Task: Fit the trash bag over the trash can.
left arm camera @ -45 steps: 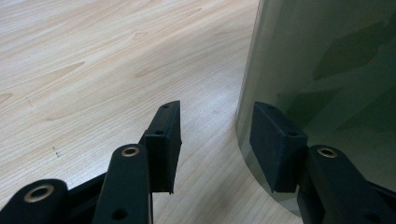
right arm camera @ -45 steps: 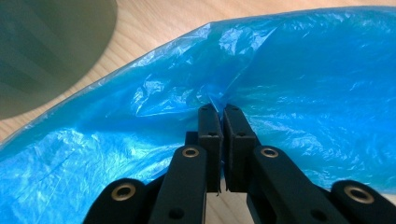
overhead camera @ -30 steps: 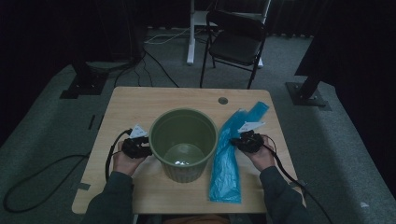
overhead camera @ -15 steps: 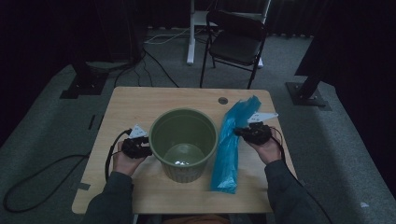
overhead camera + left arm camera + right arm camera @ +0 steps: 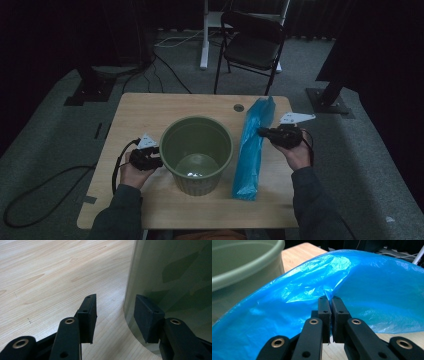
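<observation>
A round green bin point(image 5: 197, 152) stands upright in the middle of the wooden table point(image 5: 145, 112). To its right a long blue plastic bag point(image 5: 251, 150) lies lengthwise, its middle pulled up off the table. My right gripper point(image 5: 261, 132) is shut on a fold of that bag point(image 5: 374, 287), the jaws pinched together point(image 5: 329, 302), with the bin's rim point(image 5: 242, 262) to the left. My left gripper point(image 5: 159, 162) rests at the bin's left side. Its jaws stand open point(image 5: 115, 315) on the tabletop against the bin's outer wall point(image 5: 175, 275), with nothing pressed between them.
A black folding chair point(image 5: 252, 45) stands beyond the table's far edge. A cable hole point(image 5: 239, 107) sits near the far edge. Black stand bases point(image 5: 87, 92) point(image 5: 327, 100) flank the table, and cables point(image 5: 45, 180) trail on the grey carpet to the left.
My right gripper has risen and moved toward the far side, drawing the blue bag's middle up from the table. The left gripper and the bin have stayed put.
</observation>
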